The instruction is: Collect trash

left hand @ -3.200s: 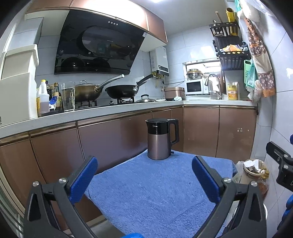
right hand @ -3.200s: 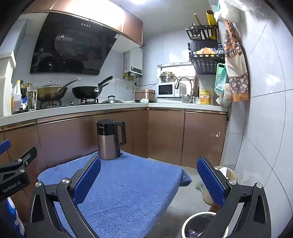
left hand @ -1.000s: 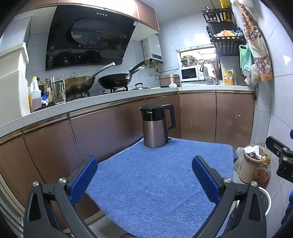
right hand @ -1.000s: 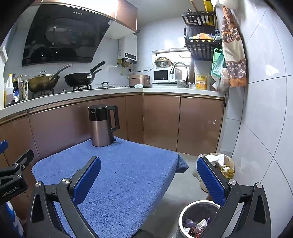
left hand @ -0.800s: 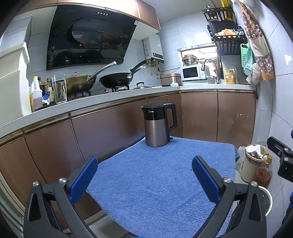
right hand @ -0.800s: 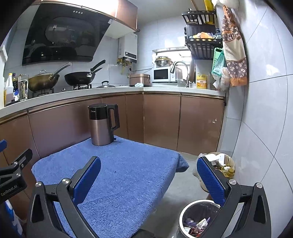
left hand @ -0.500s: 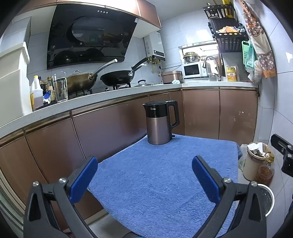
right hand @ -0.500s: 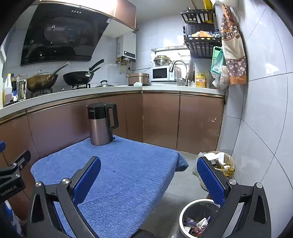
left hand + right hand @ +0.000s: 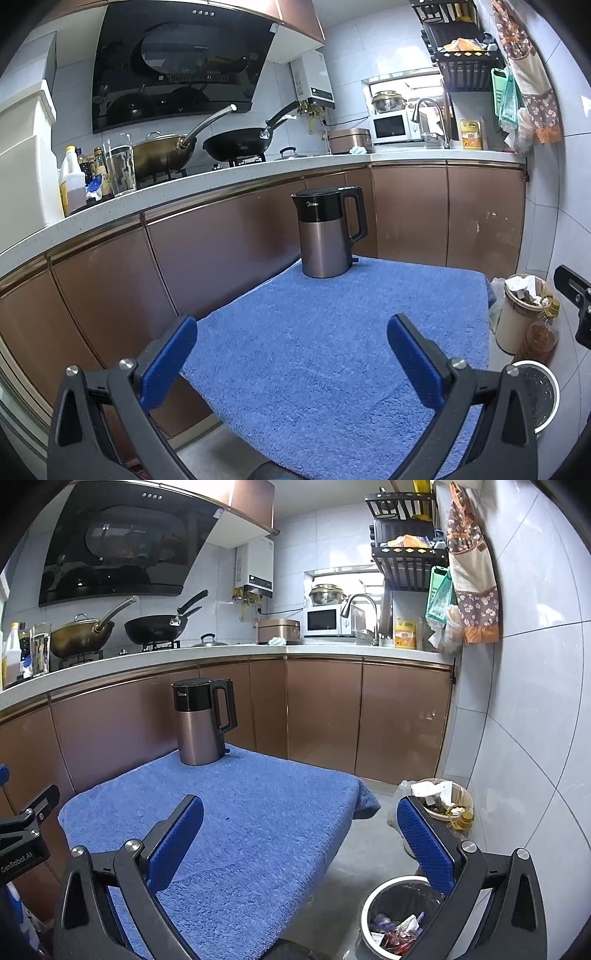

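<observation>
Left claw (image 9: 291, 354): spread wide, nothing held; ribbed blue pads (image 9: 168, 360) on black arms, poised over near edge of bench.
Right claw (image 9: 301, 836): spread wide, nothing held; same ribbed blue pads (image 9: 424, 843), right pad above floor.
Bench (image 9: 240, 834): draped in nubby blue towel, flat, bare but for kettle.
Kettle (image 9: 327, 232): upright at far edge, cylindrical brushed-metal body, black lid and loop handle.
Bin (image 9: 397, 915): round, pale rim, dark liner, on floor right of bench, near side; crumpled wrappers inside.
Pail (image 9: 443, 801): round, tan, farther right by tiled wall, heaped with crumpled white paper.
Bottle (image 9: 543, 328): amber, yellow cap, just beside pail.
Wok (image 9: 155, 627): black, on far stove.
</observation>
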`<move>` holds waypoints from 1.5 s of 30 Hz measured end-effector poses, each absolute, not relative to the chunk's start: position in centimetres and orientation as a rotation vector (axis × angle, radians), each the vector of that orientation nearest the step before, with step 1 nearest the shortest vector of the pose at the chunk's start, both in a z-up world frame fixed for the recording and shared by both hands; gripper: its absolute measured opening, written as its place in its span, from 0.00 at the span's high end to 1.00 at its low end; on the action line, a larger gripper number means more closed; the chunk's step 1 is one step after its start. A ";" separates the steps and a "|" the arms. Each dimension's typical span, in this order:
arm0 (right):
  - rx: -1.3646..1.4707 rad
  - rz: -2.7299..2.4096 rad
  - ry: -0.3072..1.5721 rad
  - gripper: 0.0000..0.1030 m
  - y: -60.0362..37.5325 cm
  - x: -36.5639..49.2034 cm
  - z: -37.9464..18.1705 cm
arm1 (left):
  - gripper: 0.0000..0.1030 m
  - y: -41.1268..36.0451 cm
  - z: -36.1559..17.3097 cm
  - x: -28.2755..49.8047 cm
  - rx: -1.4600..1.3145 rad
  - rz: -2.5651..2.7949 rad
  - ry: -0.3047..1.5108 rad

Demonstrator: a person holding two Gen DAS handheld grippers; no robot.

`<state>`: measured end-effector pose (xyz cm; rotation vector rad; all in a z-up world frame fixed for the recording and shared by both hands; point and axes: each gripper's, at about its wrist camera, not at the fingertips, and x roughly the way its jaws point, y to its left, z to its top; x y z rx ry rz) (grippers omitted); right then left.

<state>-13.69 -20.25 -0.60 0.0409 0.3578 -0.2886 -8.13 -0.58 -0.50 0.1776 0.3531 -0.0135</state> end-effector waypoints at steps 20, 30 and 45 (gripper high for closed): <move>0.032 -0.285 0.394 0.00 -20.2 -12.8 -1.6 | 0.00 -0.5 -1.5 -7.1 0.181 -0.022 0.408; 0.032 -0.285 0.399 0.00 -20.3 -12.7 -1.6 | 0.00 -0.3 -1.9 -6.8 0.185 -0.019 0.427; 0.029 -0.282 0.415 0.00 -20.4 -12.4 -2.3 | 0.00 -0.2 -2.4 -6.3 0.181 -0.026 0.454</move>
